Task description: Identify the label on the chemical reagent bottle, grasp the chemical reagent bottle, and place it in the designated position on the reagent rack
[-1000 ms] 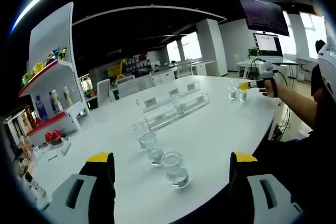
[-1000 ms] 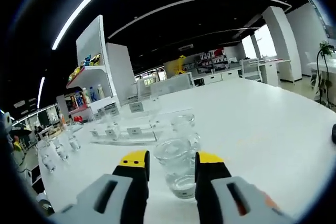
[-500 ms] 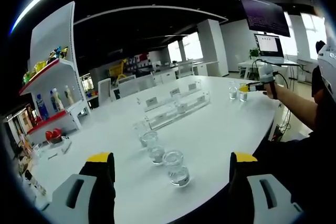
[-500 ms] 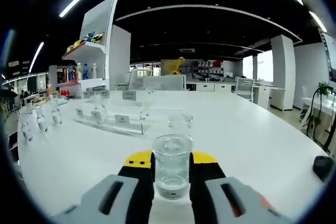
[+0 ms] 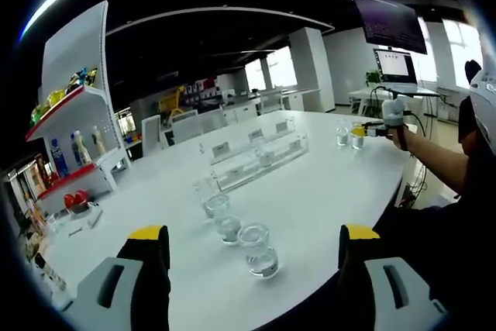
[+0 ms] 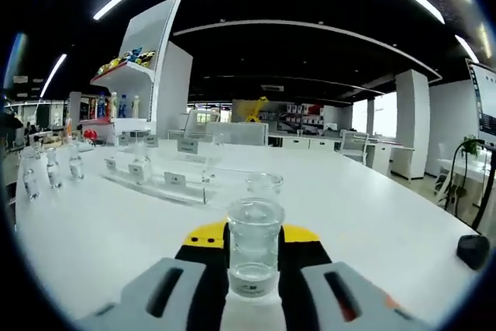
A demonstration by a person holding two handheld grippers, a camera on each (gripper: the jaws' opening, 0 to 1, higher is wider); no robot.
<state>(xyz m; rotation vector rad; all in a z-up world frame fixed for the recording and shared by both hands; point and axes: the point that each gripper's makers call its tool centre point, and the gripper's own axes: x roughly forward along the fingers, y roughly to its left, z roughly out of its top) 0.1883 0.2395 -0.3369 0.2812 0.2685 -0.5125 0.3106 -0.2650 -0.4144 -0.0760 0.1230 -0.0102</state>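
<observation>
Reagent bottle, a small clear glass one, stands upright between the jaws of the right tool at 6 o'clock in the right gripper view, the yellow-tipped jaws closed against its sides so it can be carried; whether it is clear of the white desk I cannot tell, and no label on it is legible. A second clear bottle stands just behind it at 12 o'clock from the held one, and the transparent reagent rack with its small label cards lies farther off toward 10 o'clock, presumably the destination. In the left gripper view the left tool hangs wide open and empty, with a short row of bottles on the desk between and beyond its jaws, waiting their turn. Across the desk at 2 o'clock the person's arm holds the right tool beside two bottles. Compared with a second ago, the right jaws have gone from flanking the bottle loosely to gripping it, and the view has levelled; the left tool has barely moved.
</observation>
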